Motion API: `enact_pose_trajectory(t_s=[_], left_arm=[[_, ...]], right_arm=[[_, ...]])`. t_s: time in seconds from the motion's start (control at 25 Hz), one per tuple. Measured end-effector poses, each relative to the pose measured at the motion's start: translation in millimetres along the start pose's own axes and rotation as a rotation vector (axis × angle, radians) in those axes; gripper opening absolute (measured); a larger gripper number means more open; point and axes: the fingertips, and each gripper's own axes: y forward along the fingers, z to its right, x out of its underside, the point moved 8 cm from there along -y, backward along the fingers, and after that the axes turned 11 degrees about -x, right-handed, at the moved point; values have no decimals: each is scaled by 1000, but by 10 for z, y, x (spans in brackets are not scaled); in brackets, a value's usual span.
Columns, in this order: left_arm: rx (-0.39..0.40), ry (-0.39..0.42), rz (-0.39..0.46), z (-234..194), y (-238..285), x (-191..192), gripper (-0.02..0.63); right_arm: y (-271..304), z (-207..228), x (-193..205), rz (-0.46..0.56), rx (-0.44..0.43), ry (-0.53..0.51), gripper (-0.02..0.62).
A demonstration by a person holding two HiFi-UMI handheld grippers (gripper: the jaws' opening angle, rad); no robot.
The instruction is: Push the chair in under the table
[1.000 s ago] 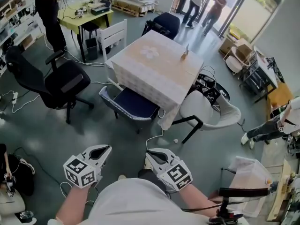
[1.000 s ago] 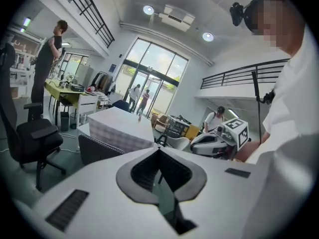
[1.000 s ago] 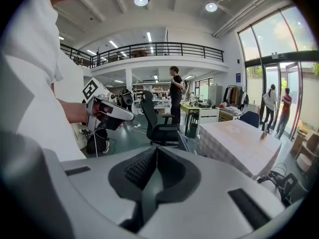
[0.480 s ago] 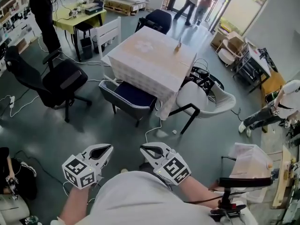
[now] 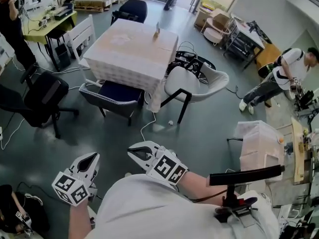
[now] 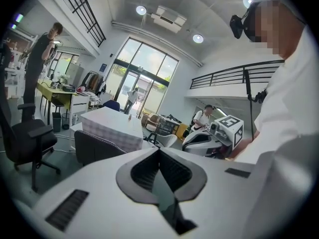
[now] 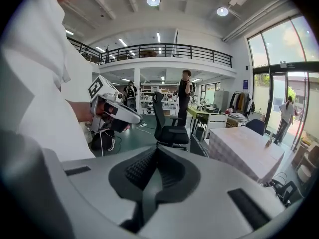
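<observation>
Chair duty ahead: your left tongs (image 5: 93, 157) and right tongs (image 5: 132, 151), both closed on nothing, hover well apart from the white chair (image 5: 195, 82), angled out at the desk (image 5: 130, 41) corner. Likely light and stiff; push its backrest rim.

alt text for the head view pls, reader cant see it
A person holds the left tool and right tool, both shut, low in frame, far from a cloth-covered table. A dark blue chair sits at its near side; a white chair stands angled at its right corner.
</observation>
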Motion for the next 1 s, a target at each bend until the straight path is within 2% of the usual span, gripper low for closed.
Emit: enact_pose_trajectory(t_s=[1.0], left_arm=[[26, -10, -70, 285, 363, 5, 12]], right_arm=[[-376, 105, 211, -19, 50, 30, 15]])
